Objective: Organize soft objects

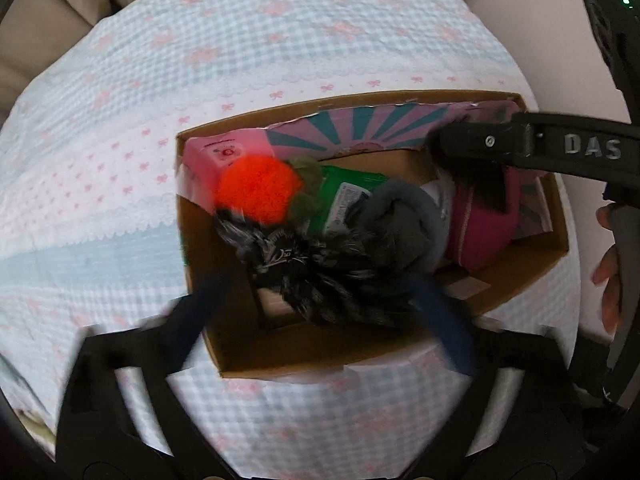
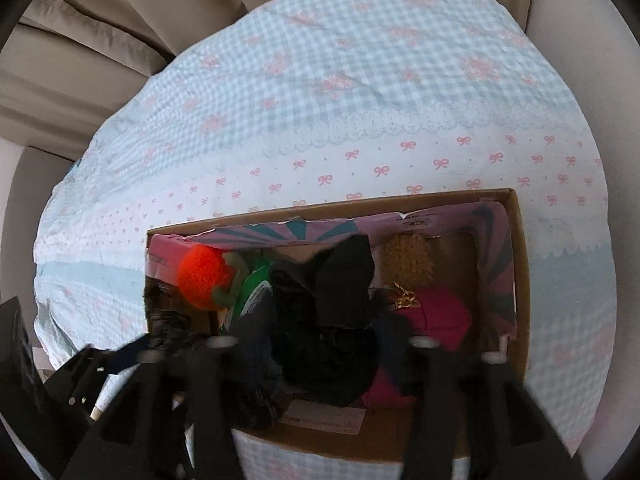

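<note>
Left tool [image 1: 320, 308] spread open above black-white fuzzy toy [image 1: 304, 264] in cardboard box [image 1: 304, 354]; right tool [image 2: 320, 344] open, empty. Crowded box: closing may snag grey sock [image 1: 400, 220].

A cardboard box [image 1: 280, 344] is sitting on a bedspread [image 1: 280, 40], and every soft thing is lying inside it. In the left wrist view a pompom [image 1: 256, 188] is resting at the box's left end, a fuzzy scarf [image 1: 320, 268] is lying just before it, a rolled sock [image 1: 400, 224] is sitting right of the scarf, and a pouch [image 1: 484, 224] is lying right of the sock. A printed card [image 1: 360, 128] is standing along the far wall behind them.
</note>
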